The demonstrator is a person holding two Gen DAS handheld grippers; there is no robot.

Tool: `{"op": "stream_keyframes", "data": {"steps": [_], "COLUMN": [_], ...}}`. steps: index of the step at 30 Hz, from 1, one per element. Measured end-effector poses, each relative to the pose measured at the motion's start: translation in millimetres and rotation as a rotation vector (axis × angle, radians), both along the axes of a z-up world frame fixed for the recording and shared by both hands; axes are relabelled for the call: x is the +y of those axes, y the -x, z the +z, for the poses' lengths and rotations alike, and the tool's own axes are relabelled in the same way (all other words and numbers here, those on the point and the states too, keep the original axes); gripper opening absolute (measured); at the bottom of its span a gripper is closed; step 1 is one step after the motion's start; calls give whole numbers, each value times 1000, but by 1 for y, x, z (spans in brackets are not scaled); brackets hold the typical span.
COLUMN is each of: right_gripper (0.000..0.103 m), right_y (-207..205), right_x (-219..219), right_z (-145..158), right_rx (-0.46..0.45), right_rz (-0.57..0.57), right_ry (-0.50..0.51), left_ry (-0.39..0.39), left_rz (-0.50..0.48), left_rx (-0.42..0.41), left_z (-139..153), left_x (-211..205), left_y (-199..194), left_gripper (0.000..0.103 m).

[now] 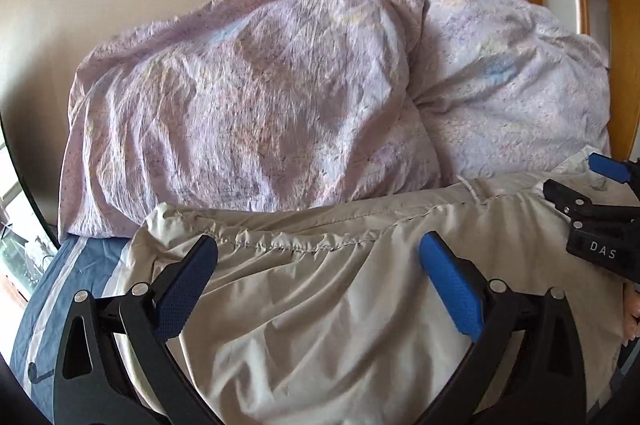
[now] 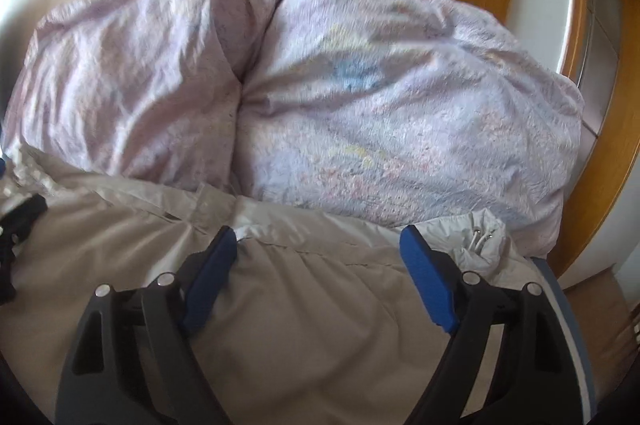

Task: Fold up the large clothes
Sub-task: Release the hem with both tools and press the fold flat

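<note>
Beige garment lies spread on the bed under both sets of fingers, gathered hem seam just past the tips, so I'd judge a fold just laid, more folds and smoothing left. Left gripper is released, jaws wide, nothing pinched; right gripper also spread apart with cloth below, not clamped. Pillows crowd right beyond the fingertips; free room is mostly back toward the wrists, blue sheet edge outside the left fingers.
</note>
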State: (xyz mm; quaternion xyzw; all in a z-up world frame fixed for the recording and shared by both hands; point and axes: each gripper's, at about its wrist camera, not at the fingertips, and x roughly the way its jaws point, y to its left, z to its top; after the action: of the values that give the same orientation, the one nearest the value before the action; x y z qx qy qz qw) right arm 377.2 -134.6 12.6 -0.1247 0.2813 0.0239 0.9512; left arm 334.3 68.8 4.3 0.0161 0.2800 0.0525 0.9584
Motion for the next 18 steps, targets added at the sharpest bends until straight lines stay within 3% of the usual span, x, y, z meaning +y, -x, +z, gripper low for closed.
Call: {"op": "stream_keyframes", "data": {"steps": [2, 4, 10, 18], "right_gripper": [84, 85, 92, 97], "right_y": [-15, -26, -40, -52], "right_x": [0, -4, -5, -3], "right_z": [-19, -37, -55, -71], "right_rx": [56, 107, 137, 186], "right_rz": [-19, -28, -57, -80], "right_ry": [2, -31, -42, -15], "left_ry": [48, 100, 68, 14], "left_rz": [35, 48, 71, 95], "left_rx": [81, 104, 103, 175], "left_z": [-17, -28, -40, -55], "left_x": [9, 18, 12, 6], "left_y": [-16, -24, -33, -49], "left_gripper": [102, 102, 102, 102]}}
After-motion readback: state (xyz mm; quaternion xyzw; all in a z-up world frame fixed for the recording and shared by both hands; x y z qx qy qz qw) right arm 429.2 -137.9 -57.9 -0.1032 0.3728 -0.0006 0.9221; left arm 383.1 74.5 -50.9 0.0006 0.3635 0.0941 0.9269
